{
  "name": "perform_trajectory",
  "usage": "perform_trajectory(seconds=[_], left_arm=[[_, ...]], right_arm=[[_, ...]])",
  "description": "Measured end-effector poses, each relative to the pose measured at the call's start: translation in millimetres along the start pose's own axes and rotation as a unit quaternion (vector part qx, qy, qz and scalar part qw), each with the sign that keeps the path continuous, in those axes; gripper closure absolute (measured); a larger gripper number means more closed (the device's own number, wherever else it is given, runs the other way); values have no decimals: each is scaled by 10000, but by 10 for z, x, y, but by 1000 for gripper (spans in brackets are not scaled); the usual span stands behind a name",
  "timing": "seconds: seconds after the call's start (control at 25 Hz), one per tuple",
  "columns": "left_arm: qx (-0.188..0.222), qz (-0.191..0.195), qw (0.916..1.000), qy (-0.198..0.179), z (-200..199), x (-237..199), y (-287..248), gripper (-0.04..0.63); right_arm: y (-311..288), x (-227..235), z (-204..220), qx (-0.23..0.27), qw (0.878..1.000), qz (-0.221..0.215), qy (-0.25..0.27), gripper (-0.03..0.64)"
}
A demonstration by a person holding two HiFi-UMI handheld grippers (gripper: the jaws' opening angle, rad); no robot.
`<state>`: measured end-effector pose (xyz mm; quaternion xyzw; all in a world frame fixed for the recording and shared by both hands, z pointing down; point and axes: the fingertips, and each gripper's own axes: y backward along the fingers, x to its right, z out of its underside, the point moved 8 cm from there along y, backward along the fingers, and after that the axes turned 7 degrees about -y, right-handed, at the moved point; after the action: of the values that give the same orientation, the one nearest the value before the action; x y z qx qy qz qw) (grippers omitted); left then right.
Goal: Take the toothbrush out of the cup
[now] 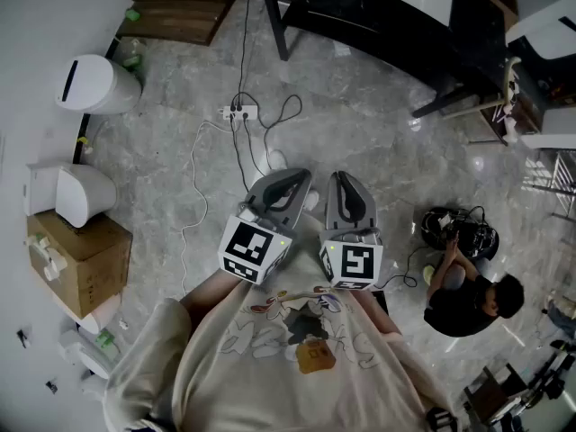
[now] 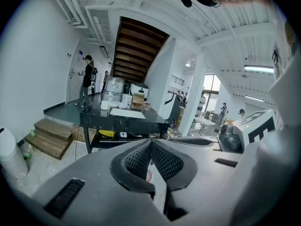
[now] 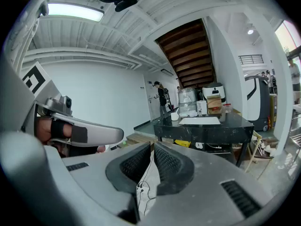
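Note:
Both grippers are held side by side at chest height over the marble floor, well short of the black table (image 1: 360,16). My left gripper (image 1: 292,178) is shut, its ribbed pads (image 2: 141,159) meeting at the tips with nothing held. My right gripper (image 1: 347,180) is shut and empty too, as its own view (image 3: 153,146) shows. The table (image 3: 202,126) stands some way ahead, carrying a small white cup (image 3: 174,116), a flat white sheet, boxes and containers. It also shows in the left gripper view (image 2: 124,119). No toothbrush can be made out at this distance.
A power strip (image 1: 239,112) with trailing cables lies on the floor ahead. At the left are a white bin (image 1: 94,84), a cardboard box (image 1: 81,259) and wooden steps (image 1: 180,7). One person crouches at the right (image 1: 468,295); another stands beyond the table (image 2: 88,79).

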<state>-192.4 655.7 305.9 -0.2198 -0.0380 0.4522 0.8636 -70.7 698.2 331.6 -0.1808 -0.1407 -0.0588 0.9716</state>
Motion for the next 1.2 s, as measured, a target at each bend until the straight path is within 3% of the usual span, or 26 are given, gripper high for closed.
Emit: perform_trajectory(seconds=[0.56, 0.84, 1.2], left_arm=[[-242, -60, 9993, 264, 58, -384, -261, 581], [-12, -206, 9990, 408, -206, -1039, -387, 580], [269, -83, 9992, 283, -528, -1933, -511, 580]], right_arm=[[-447, 38, 20, -95, 9997, -138, -149, 580], [-1041, -99, -284, -140, 9999, -71, 51, 580], [-1852, -420, -649, 80, 9997, 82, 233, 580]])
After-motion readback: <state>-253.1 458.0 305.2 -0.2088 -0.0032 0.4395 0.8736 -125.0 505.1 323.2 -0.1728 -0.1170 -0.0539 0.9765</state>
